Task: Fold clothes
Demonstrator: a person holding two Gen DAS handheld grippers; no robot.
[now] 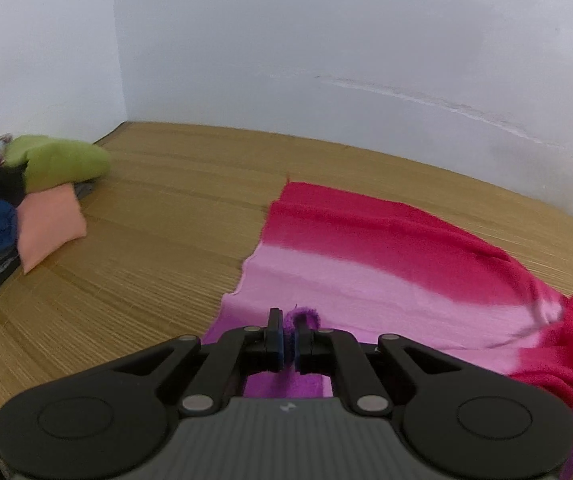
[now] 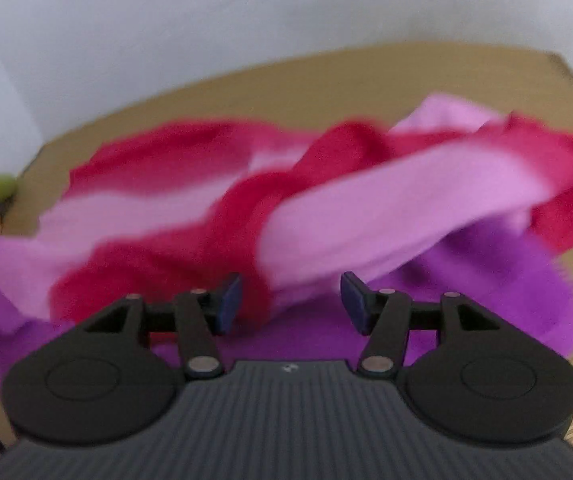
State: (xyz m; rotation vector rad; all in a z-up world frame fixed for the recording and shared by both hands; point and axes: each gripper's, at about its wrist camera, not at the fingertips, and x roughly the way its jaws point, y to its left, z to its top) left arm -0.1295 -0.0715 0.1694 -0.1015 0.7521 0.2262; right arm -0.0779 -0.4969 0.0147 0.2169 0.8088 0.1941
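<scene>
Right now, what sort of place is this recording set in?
Probably a room at home, used for laundry folding: a woven straw mat runs into a corner of plain white walls, with a pile of folded clothes beside a striped pink, red and purple garment.

Bare white walls (image 1: 326,40) meeting in a corner. Below, a woven bamboo mat (image 1: 146,240) spread wide, pale tan, ribbed in fine lines, running to both walls.

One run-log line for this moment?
left gripper: shut on purple edge of striped cloth | right gripper: open, over cloth | pile of clothes: aside
</scene>
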